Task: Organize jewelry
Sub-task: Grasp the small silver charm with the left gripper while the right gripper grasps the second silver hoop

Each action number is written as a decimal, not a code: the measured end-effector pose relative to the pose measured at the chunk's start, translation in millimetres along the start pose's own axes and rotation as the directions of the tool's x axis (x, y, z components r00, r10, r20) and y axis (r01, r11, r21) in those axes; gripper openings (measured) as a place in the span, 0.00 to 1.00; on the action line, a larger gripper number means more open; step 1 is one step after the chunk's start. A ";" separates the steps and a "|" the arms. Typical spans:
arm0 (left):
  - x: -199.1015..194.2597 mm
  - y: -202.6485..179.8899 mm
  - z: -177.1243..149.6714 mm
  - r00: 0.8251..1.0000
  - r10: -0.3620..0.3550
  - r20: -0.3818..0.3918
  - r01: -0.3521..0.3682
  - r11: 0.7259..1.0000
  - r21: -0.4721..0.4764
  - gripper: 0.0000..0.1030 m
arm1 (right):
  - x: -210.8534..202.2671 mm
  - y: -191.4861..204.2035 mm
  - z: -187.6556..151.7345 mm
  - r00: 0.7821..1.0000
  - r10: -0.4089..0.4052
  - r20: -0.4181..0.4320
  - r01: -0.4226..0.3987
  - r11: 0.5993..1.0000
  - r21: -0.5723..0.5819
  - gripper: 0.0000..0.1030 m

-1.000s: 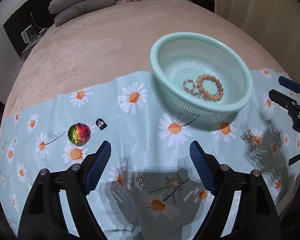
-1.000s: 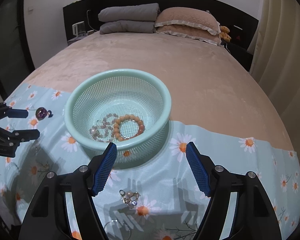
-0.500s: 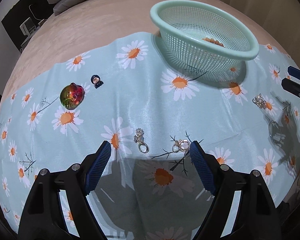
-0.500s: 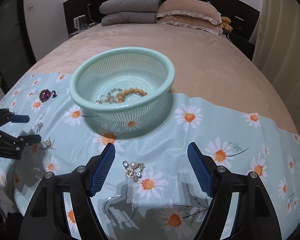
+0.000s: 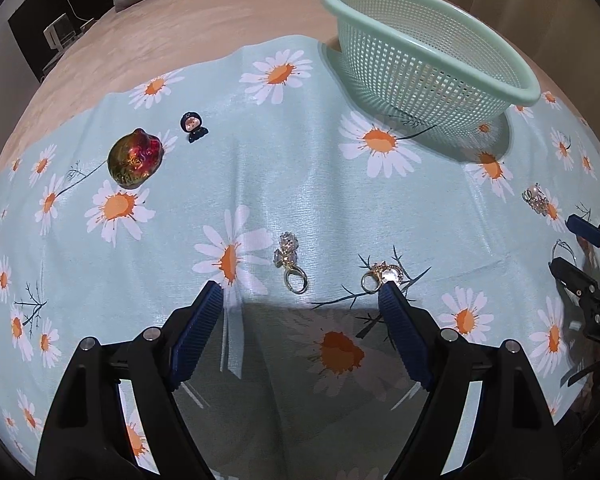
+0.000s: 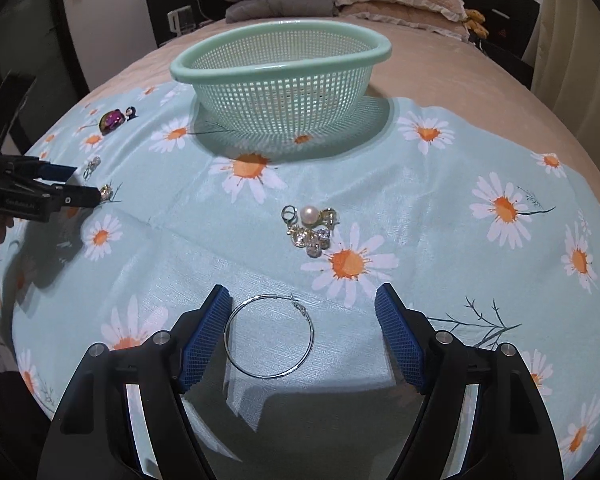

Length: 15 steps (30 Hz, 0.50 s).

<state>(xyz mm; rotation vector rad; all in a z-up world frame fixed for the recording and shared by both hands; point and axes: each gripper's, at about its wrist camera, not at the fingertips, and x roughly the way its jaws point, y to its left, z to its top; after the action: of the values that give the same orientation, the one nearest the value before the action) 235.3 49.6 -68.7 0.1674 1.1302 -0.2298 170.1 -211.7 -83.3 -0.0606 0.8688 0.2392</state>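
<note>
Both hand-held grippers (image 5: 300,292) (image 6: 302,294) gape wide, empty; their printed lettering is unreadable.

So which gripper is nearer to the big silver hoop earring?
Right. The right gripper stands open just above the silver hoop earring, which lies between its fingers. The left gripper is off to the side, over the small gold earrings.

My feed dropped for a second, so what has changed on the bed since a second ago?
Both grippers have come down toward the daisy cloth. The left gripper is now open over a gold earring, nothing held. The right gripper is open around the silver hoop, not gripping it. The jewelry and the green basket lie where they were.
</note>
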 end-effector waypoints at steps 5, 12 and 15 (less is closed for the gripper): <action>2.0 0.7 1.3 1.000 0.020 0.011 -0.020 1.000 -0.004 0.66 | -6.7 3.9 -15.2 0.998 -0.016 0.064 0.017 1.000 -0.006 0.64; -2.4 -0.2 -1.5 0.999 0.039 0.009 -0.040 0.999 0.034 0.41 | -14.1 7.4 -20.6 0.998 0.025 0.063 -0.022 0.999 -0.037 0.39; -4.5 2.5 -3.6 0.999 0.042 0.007 -0.042 0.999 0.031 0.30 | -14.8 9.2 -21.2 0.998 0.017 0.058 -0.014 0.999 -0.045 0.39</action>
<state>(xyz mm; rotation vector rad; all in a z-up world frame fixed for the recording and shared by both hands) 231.0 53.3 -66.0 0.2179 1.1158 -0.2111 142.9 -208.6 -85.3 -0.0885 0.8059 0.2736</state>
